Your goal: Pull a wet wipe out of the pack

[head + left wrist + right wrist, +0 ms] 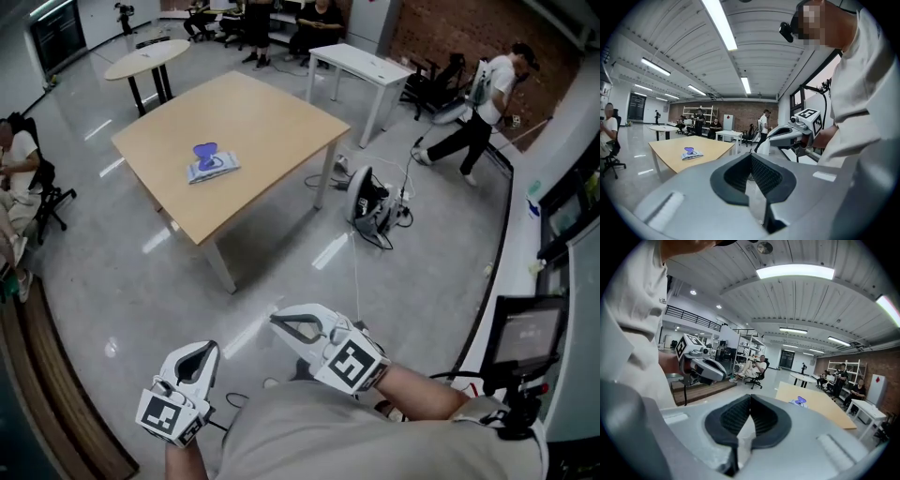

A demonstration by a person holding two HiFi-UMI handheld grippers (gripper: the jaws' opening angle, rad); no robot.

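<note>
The wet wipe pack [213, 164] is a flat bluish pouch with a purple flap standing up, lying near the middle of a tan wooden table [262, 117]. It also shows far off in the left gripper view as the wipe pack [692, 153] and in the right gripper view as the wipe pack [800, 401]. Both grippers hang low by the person's body, well short of the table. My left gripper [212, 347] has its jaws together with nothing between them, seen too as the left gripper [751, 155]. My right gripper [276, 320] is likewise shut and empty, seen too as the right gripper [750, 396].
Grey floor lies between me and the table. A wheeled machine with cables [371, 202] sits on the floor right of the table. Behind stand a round table [148, 56] and a white table [361, 61]. A seated person [14, 178] is at left, a monitor stand [527, 337] at right.
</note>
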